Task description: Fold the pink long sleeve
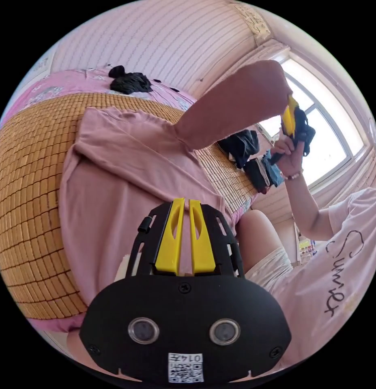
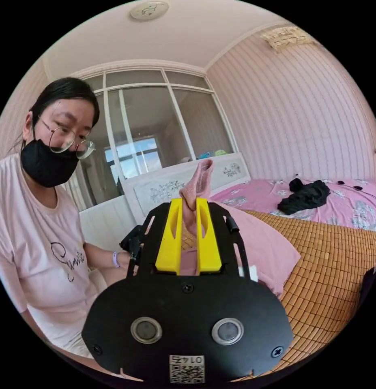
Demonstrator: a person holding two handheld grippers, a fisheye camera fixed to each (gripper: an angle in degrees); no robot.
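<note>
The pink long sleeve (image 1: 127, 170) lies spread on the bamboo mat (image 1: 29, 170); the right gripper (image 2: 190, 202) pinches its lifted sleeve above the mat, while the left gripper (image 1: 183, 202) has its jaws closed, empty.

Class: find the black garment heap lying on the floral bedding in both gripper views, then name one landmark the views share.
Left gripper view: black garment heap at upper left, beyond the bamboo mat.
Right gripper view: the heap at mid right, on the floral bedding.
Shared landmark: the bamboo mat.
</note>
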